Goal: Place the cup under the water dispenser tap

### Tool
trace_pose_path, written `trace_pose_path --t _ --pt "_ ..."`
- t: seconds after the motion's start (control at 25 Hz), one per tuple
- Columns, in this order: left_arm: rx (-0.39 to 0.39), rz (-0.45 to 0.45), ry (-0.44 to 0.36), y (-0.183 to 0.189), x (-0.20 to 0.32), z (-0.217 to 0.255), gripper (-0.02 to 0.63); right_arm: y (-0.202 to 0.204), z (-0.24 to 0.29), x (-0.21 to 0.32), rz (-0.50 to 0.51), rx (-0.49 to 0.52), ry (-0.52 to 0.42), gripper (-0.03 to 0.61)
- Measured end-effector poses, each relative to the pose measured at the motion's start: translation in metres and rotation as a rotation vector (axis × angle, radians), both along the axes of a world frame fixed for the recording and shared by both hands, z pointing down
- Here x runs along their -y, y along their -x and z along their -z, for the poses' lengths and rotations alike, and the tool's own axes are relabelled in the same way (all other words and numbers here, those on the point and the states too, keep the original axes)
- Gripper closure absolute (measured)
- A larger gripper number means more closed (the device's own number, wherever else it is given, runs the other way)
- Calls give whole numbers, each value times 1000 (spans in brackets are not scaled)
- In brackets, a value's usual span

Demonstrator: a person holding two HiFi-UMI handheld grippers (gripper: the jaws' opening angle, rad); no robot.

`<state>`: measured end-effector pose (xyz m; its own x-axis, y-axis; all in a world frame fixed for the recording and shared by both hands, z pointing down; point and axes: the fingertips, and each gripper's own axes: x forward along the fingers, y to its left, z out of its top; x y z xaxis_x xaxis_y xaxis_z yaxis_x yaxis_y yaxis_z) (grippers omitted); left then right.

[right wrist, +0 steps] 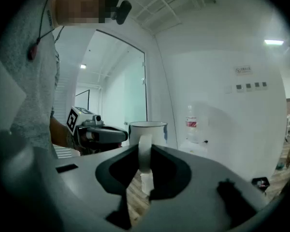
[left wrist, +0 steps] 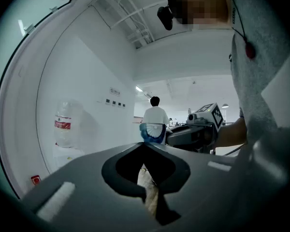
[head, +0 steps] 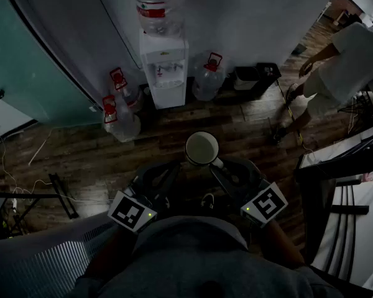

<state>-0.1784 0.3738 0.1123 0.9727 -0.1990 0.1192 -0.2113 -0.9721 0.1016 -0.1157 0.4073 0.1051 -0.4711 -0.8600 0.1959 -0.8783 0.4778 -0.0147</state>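
Observation:
The white cup [head: 202,149], with its blue pattern visible in the left gripper view [left wrist: 152,133], hangs in the air above the wooden floor. My right gripper [head: 216,164] is shut on its handle [right wrist: 144,153], and the cup stands upright just beyond the jaws. The white water dispenser [head: 164,67], with a bottle on top [right wrist: 191,122], stands against the far wall, well ahead of the cup. My left gripper [head: 172,170] is level with the right one, just left of the cup, with its jaws together and nothing between them [left wrist: 144,145].
Spare water jugs [head: 206,79] [head: 121,115] stand on the floor on both sides of the dispenser. A black box [head: 248,76] sits to its right. A person [head: 339,67] stands at the far right beside a desk [head: 342,157]. A glass wall [head: 31,54] runs along the left.

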Motion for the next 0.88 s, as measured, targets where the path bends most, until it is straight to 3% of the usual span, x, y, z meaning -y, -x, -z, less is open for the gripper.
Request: trace_pose_path --t 0.44,0.88 --pt "15 22 -2 -32 -18 -9 606 -36 -7 -20 25 0 5 512" --pt "17 130 -35 -75 -34 -13 606 -84 -8 -35 101 0 -4 512"
